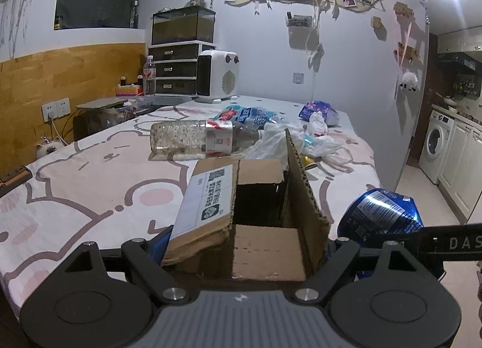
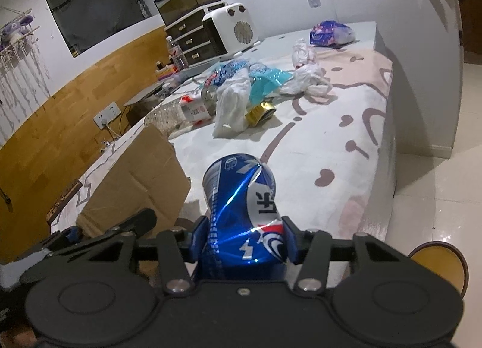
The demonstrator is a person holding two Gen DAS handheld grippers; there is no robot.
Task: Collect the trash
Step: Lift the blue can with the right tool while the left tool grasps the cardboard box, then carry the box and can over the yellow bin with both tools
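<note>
One cardboard box (image 1: 262, 221) was clamped between the fingers of the left gripper (image 1: 241, 253), its flaps standing open and its near end held at the edge of the table (image 1: 75, 197) with the pink cartoon cloth. One crushed blue can (image 2: 241, 212) was pinched by the right gripper (image 2: 242, 241), the blue pads (image 2: 199, 235) being pressed against both its sides; it was held just beside the box, to its right. Further back on the cloth the remaining trash was seen in one heap: one clear plastic bottle (image 1: 201, 140) lying on its side, one flattened blue-labelled bottle (image 1: 253, 115), two crumpled white plastic bags (image 2: 232, 103) (image 2: 310, 79), one teal wrapper (image 2: 268, 82) and one gold can (image 2: 260, 111). One purple packet (image 2: 331, 31) lay well apart, near the wall. One white heater (image 1: 217, 76) and one three-drawer unit (image 1: 176, 69) were set at the far end.
</note>
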